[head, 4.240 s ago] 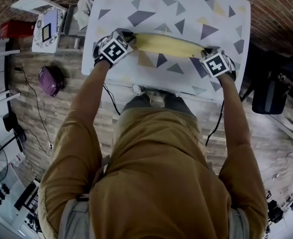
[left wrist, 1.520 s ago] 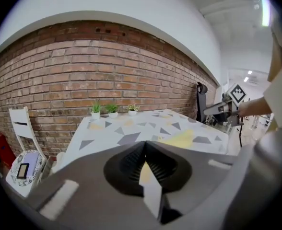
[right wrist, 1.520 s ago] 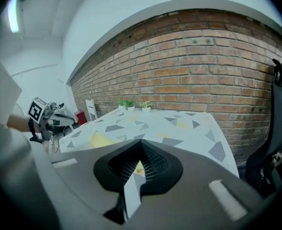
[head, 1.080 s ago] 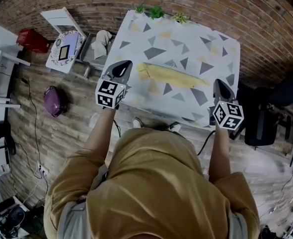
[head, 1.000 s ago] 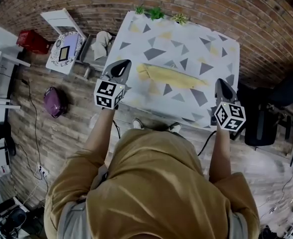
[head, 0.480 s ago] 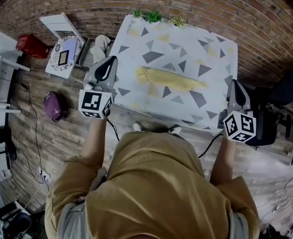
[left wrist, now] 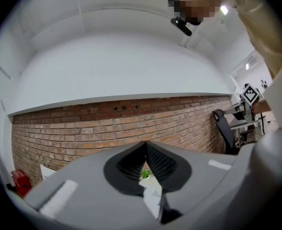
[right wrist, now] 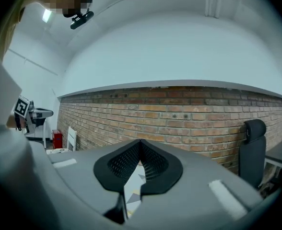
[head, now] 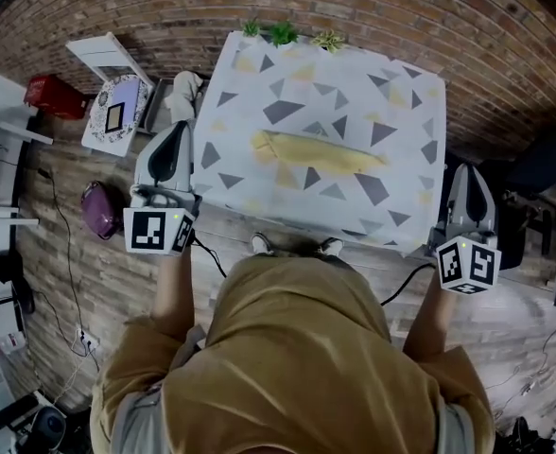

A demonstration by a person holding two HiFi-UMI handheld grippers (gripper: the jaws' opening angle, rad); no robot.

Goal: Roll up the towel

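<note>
Towel (head: 321, 152) lies rolled mid-desk (head: 406, 230), task looks done; left hand-held gripper (head: 175, 132) & right hand-held gripper (head: 470, 180) jaws together, empty.

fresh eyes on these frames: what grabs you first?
The yellow towel lies as a long roll across the middle of the triangle-patterned table. Both tools are shut and empty, clear of the towel: the left tool beside the table's left edge, the right tool beside its right edge. Small plants line the far edge.
</note>
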